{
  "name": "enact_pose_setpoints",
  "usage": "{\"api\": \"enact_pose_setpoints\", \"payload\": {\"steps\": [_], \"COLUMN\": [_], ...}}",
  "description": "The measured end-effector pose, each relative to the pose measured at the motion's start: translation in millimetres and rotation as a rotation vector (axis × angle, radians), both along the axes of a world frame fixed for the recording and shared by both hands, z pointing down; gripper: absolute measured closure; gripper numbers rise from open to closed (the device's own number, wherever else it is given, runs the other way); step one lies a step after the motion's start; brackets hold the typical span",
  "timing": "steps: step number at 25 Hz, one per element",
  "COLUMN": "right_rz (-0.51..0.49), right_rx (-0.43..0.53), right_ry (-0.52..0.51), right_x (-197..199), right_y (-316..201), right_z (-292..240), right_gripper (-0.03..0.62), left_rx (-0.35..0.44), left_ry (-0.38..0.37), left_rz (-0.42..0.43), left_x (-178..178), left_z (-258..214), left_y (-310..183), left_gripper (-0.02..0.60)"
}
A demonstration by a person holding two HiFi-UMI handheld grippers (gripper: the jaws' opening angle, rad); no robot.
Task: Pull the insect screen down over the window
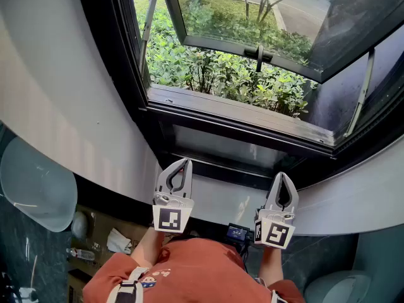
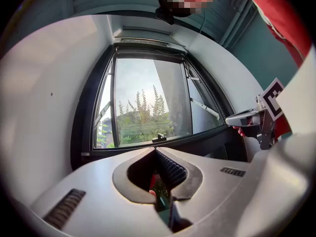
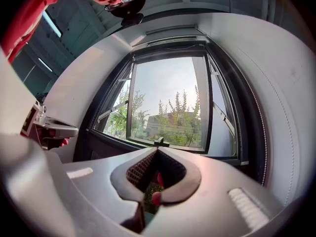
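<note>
Now the grey left gripper [image 1: 185, 161] and right gripper [image 1: 281, 176] are held shut, empty, below the dark-framed open window [image 1: 240, 114]; the insect screen is seemingly rolled in the pale horizontal housing [image 3: 170, 30] overhead, equally near both.

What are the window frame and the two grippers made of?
Window frame: probably dark painted metal, matte, crisp straight edges. Left gripper and right gripper: likely grey moulded plastic, smooth and matte, with ribbed black pads inside.

Black window frame [image 1: 252, 124], green shrubs [image 1: 214, 74] — grey left gripper [image 1: 184, 163], red shirt [image 1: 189, 270].
</note>
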State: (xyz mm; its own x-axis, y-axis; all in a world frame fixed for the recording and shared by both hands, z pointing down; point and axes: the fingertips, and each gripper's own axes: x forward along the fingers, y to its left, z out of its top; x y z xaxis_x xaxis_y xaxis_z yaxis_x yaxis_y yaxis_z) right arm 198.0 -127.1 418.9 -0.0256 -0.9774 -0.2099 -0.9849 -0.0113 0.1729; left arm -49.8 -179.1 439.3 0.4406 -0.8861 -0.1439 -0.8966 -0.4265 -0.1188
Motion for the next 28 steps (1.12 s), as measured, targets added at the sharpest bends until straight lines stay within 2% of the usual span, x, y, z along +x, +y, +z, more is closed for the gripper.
{"api": "enact_pose_setpoints", "payload": {"steps": [4,12,16,19,28], "right_rz": [-0.004,-0.014,-0.037,-0.039,-0.034], "right_rx": [-0.002,0.006,0.007,0.009,0.014], "right_ry": [0.000,-0.003,0.004,0.026,0.029], "right_x": [-1,-3,-8,-13,-13], "right_y": [0,2,2,2,2], "right_z": [1,2,3,4,3], "right_gripper": [0.585,0.585,0.585,0.583,0.585], "left_rx": [0.009,0.006,0.001,0.014,0.014], "left_ry": [-0.021,-0.013,-0.019,-0.053,-0.048], "left_rz": [0.003,0.005,0.057,0.041,0.042], "left_x": [1,3,12,12,14], "left_z": [1,2,3,5,4], "left_y": [0,1,3,3,4], "left_gripper": [0.575,0.575,0.574,0.574,0.574]}}
